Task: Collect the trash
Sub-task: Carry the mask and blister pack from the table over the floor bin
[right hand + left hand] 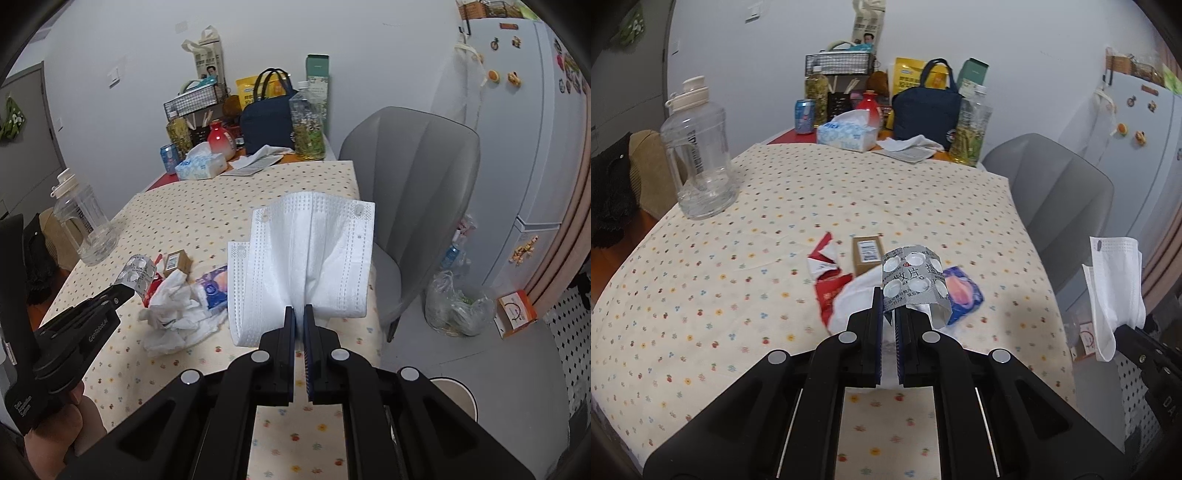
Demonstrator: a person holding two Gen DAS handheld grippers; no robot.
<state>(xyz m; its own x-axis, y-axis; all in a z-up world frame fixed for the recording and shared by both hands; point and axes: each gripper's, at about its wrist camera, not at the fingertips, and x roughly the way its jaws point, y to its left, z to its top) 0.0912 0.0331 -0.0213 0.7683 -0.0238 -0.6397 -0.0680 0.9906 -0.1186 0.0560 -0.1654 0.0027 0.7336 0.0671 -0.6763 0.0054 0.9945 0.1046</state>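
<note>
Left gripper (889, 306) clamped on empty silver blister pack (916, 282), Chinese print on foil, long axis running across, right end curling down. Right gripper (300, 314) clamped on white face mask (306, 258), held up above table edge, pleats running up from jaws. On dotted tablecloth (738, 258): red wrapper (827, 280), small brown box (868, 253), blue packet (962, 291), crumpled tissue (177, 314). Clear jug (698, 155) far left; grey chair (413, 192) right.
</note>
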